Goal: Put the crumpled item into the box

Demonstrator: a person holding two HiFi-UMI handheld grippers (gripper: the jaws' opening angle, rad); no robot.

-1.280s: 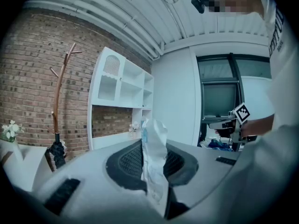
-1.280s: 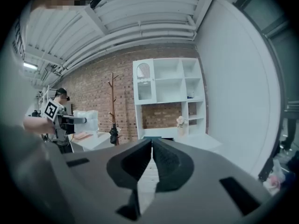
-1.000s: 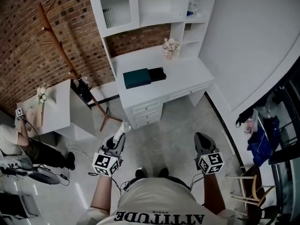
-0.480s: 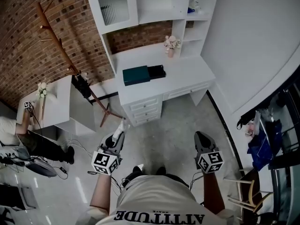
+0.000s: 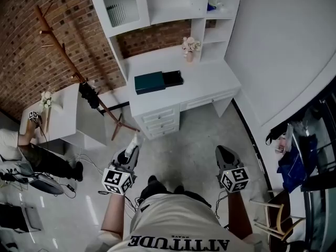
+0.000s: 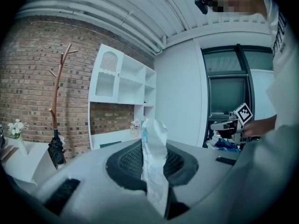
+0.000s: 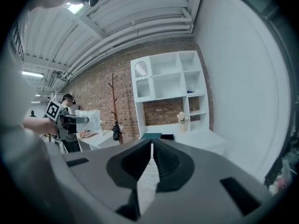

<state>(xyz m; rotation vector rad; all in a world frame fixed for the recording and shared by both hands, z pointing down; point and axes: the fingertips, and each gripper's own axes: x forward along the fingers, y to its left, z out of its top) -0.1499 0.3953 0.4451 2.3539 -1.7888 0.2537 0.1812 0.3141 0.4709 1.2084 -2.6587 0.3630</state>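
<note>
**Crumpled item in left hand-held gripper, well short of the box**

Crumpled item (image 6: 154, 153): white, thin, creased sheet stuff, paper or plastic, cannot say which. It stands upright between the jaws of the left hand-held gripper (image 5: 131, 152), which pinch it low down; the upper part sticks out free past the tips. A bluish mark near its top edge, too small to read.

Right hand-held gripper (image 7: 152, 158): jaws pressed together, nothing between them. It is held out level with the left one, the two well apart, both over bare floor (image 5: 189, 140).

Box (image 5: 149, 82): teal, flat, lying on the white table (image 5: 210, 85) ahead. A dark thing (image 5: 172, 78) lies touching its right end; lid, tray or separate object, cannot tell. Whether the box is open is also unclear from here. No label visible on it.

Progress, as I judge it: pick-up done, item secured. Left to do: cover the floor to the table, bring the item over the box, open the box if it needs opening, release inside. The free right hand-held gripper would be the one for any lid work.

Around: flowers (image 5: 189, 47) at the back of the table, white shelves (image 5: 173, 4) above, coat rack (image 5: 60, 43) against the brick wall (image 5: 31, 56).

Writing: shirt (image 5: 178, 230) print reads "ATTITUDE", upside down in the head view. Marker cubes carry black-and-white squares only, no text.
</note>
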